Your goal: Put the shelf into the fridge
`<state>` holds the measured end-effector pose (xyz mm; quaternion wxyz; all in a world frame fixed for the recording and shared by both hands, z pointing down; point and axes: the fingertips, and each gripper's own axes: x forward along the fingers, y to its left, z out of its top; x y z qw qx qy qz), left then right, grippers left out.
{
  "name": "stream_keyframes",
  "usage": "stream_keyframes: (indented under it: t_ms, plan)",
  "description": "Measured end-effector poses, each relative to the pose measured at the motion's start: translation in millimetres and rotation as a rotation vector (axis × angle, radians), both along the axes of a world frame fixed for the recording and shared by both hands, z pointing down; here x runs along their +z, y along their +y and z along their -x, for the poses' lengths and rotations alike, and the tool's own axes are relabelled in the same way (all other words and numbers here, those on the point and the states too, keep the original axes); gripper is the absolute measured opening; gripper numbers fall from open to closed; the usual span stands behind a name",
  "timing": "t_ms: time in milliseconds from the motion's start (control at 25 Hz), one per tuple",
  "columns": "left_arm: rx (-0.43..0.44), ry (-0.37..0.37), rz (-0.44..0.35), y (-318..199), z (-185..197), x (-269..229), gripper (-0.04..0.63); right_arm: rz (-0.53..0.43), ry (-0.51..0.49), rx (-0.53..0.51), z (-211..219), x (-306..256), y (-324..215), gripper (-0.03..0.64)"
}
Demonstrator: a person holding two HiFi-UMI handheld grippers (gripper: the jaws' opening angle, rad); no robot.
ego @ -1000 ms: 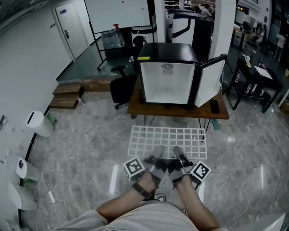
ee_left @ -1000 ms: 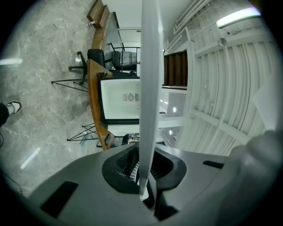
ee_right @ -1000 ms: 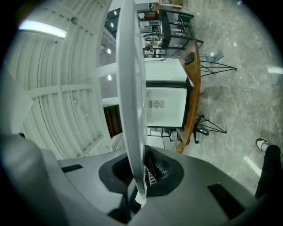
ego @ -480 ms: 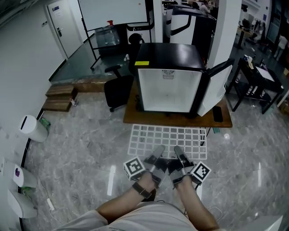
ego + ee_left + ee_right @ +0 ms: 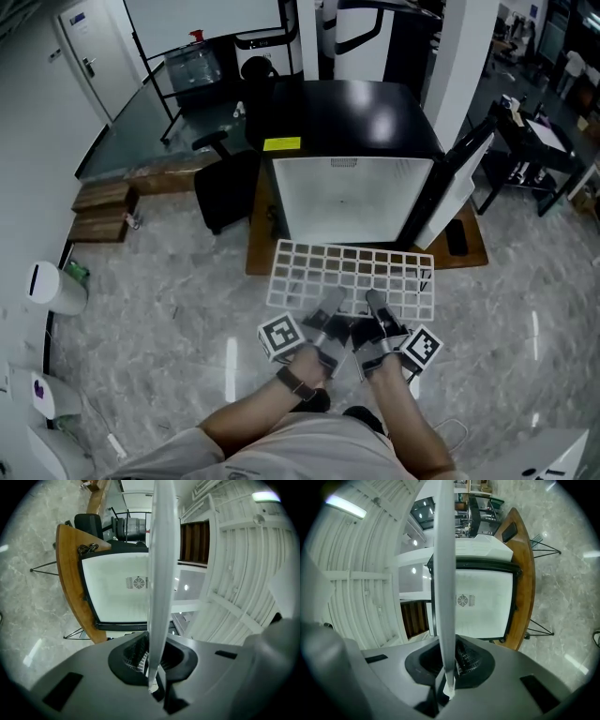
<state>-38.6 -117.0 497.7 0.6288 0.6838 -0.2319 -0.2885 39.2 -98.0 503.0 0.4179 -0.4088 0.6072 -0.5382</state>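
Note:
A white wire-grid shelf [image 5: 352,277] is held flat in front of me, its far edge close to the open mini fridge [image 5: 349,199]. My left gripper [image 5: 329,307] and right gripper [image 5: 377,307] are both shut on the shelf's near edge, side by side. In the left gripper view the shelf [image 5: 161,564] shows edge-on between the jaws, with the fridge's white interior [image 5: 119,592] behind. The right gripper view shows the shelf [image 5: 444,573] the same way before the fridge interior [image 5: 483,604]. The fridge door [image 5: 457,187] stands open to the right.
The fridge sits on a low wooden table [image 5: 258,246] with thin metal legs. A black office chair [image 5: 223,187] stands left of it. A dark phone-like object [image 5: 457,237] lies on the table's right end. A white bin [image 5: 47,286] stands far left on the marble floor.
I have moved closer to the fridge. The shelf's far edge now overlaps the table front, just below the fridge opening. Both grippers keep their hold.

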Motion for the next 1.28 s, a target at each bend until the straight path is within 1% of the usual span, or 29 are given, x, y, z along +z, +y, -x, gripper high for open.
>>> stream_keyframes:
  t_ms: [80, 240, 400, 560, 760, 1000, 1120, 1280]
  plan:
    - [0.008, -0.008, 0.004, -14.6, -0.5, 3.6, 0.026, 0.006, 0.005, 0.011, -1.4, 1.6, -13.5, 0.046]
    - [0.011, 0.007, 0.008, -40.7, -3.8, 1.1, 0.026, 0.007, 0.019, 0.016, -5.2, -0.9, -39.4, 0.046]
    - [0.011, 0.026, 0.007, -64.2, -11.1, -1.9, 0.026, 0.004, 0.009, 0.014, -10.4, -1.8, -63.6, 0.046]
    - [0.002, 0.016, 0.018, -89.4, -20.7, 10.2, 0.026, 0.022, 0.003, 0.007, -20.7, 9.8, -88.3, 0.046]
    - [-0.026, 0.029, 0.020, -123.4, -31.8, 13.0, 0.026, 0.033, 0.002, -0.030, -30.4, 17.2, -124.8, 0.046]
    - [-0.056, 0.004, 0.039, -155.5, -34.1, 25.0, 0.026, 0.054, 0.000, -0.070, -34.0, 26.9, -158.3, 0.046]
    - [-0.069, 0.031, 0.057, -163.0, -34.6, 27.1, 0.026, 0.060, 0.002, -0.087, -32.1, 32.9, -168.1, 0.046]
    - [-0.092, 0.039, 0.069, -171.9, -30.5, 30.9, 0.026, 0.058, 0.006, -0.115, -26.7, 37.6, -179.0, 0.046]
